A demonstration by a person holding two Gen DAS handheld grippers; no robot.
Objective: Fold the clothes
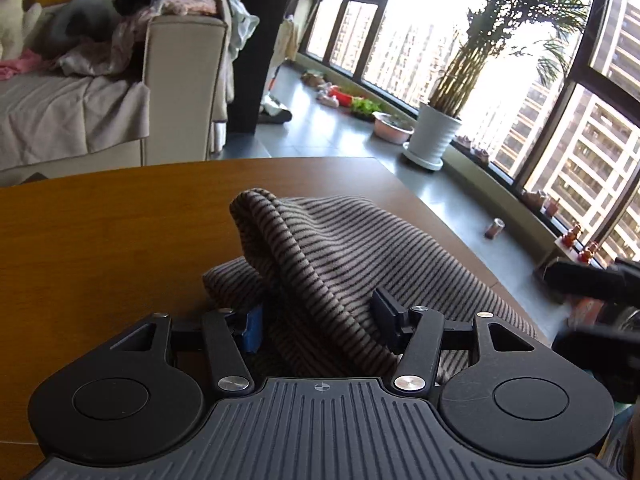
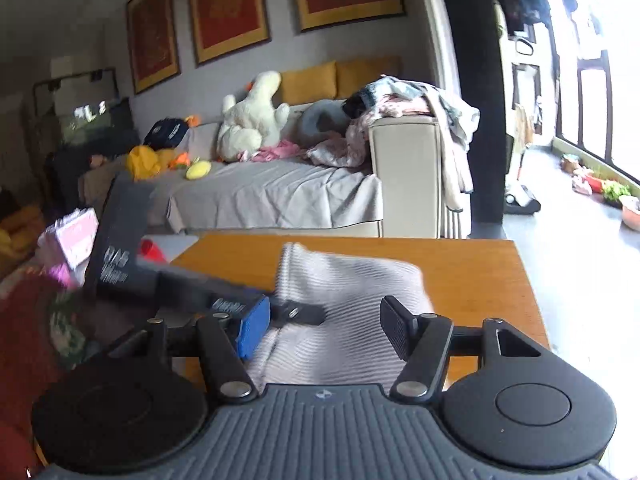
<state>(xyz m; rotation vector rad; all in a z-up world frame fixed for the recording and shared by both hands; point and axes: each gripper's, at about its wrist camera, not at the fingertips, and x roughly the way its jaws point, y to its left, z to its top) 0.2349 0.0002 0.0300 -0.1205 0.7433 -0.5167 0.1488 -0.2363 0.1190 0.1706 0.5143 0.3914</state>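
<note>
Your left black plastic two-finger claw (image 1: 318,316) has a ribbed grey base plate with a small crosshair mark, two round black discs, black link arms on silver screws, one blue finger pad, one black. Your right black plastic two-finger claw (image 2: 324,330) matches: blue left pad, ridged black right pad, same silver pivots.

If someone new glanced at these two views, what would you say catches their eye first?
Probably the striped garment, bunched into a raised fold on the wooden table, with the left gripper open around that fold. Next, the right gripper, also open just above the cloth. Behind, the white plush toy on the sofa and the potted palm by the windows stand out.
</note>
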